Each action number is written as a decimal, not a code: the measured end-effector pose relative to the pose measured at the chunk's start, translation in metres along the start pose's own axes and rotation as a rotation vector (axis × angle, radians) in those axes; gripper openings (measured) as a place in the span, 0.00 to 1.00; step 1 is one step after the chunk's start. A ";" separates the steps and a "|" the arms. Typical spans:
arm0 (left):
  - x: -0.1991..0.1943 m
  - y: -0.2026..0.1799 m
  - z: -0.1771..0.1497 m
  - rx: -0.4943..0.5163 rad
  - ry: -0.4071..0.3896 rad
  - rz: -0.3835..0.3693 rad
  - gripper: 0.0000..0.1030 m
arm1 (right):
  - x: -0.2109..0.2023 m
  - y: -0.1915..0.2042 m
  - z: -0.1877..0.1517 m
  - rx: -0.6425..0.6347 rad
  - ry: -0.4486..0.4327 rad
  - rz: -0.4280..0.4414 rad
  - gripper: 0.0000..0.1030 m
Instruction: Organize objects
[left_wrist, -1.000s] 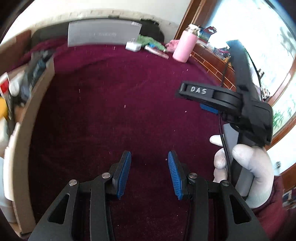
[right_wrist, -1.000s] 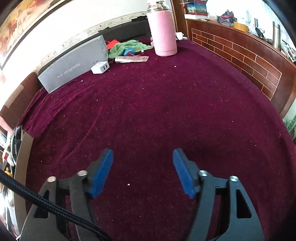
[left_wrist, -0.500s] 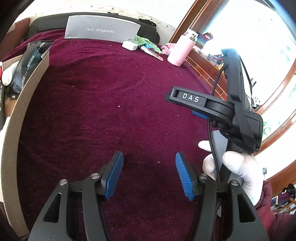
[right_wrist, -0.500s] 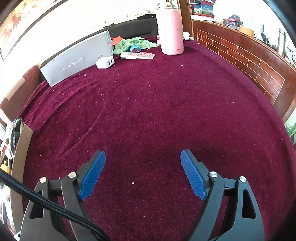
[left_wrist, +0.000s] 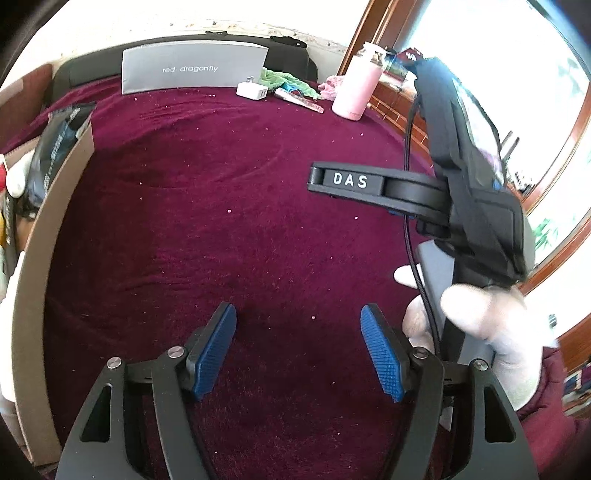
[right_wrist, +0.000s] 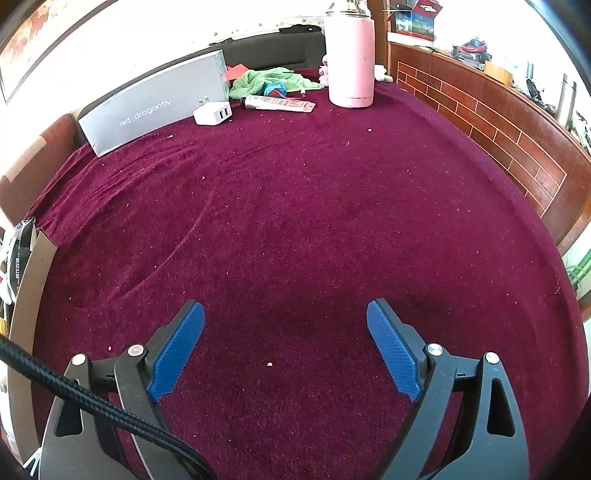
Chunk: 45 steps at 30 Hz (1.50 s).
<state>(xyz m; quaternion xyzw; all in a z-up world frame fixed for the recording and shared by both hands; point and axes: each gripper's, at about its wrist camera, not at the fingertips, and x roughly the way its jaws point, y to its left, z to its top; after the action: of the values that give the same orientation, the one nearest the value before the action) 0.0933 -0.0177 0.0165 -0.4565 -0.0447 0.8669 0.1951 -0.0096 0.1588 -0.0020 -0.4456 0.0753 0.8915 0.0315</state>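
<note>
Both jaws have just been opening with nothing between them: left hand-held gripper (left_wrist: 299, 347) partly spread, right hand-held gripper (right_wrist: 284, 347) wide, both over bare maroon bench (right_wrist: 295, 221). Targets cluster at upper centre of the right view, well apart from either: white charger (right_wrist: 212, 112), tube (right_wrist: 277, 103) with long axis left–right, cap end pointing left. Right looks nearer.

Both grippers empty, jaws spread, tilted downward

The left gripper (left_wrist: 298, 347) and right gripper (right_wrist: 285, 345) have just been opening, nothing between them; a gloved hand (left_wrist: 491, 325), seemingly the right, blurred, grips the right tool's handle.
</note>
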 end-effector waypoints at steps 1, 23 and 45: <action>0.001 -0.003 0.000 0.014 0.002 0.020 0.62 | 0.000 0.000 0.000 0.000 0.000 -0.001 0.88; 0.016 -0.018 0.000 0.119 0.066 0.057 0.98 | -0.001 0.000 -0.001 0.000 0.000 -0.002 0.89; -0.098 -0.006 0.004 0.048 -0.266 0.297 0.98 | -0.068 -0.003 -0.009 0.063 -0.341 -0.027 0.93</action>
<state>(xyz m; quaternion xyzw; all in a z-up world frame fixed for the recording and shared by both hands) 0.1416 -0.0492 0.0965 -0.3347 0.0184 0.9397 0.0682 0.0384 0.1611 0.0467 -0.2879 0.0906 0.9508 0.0696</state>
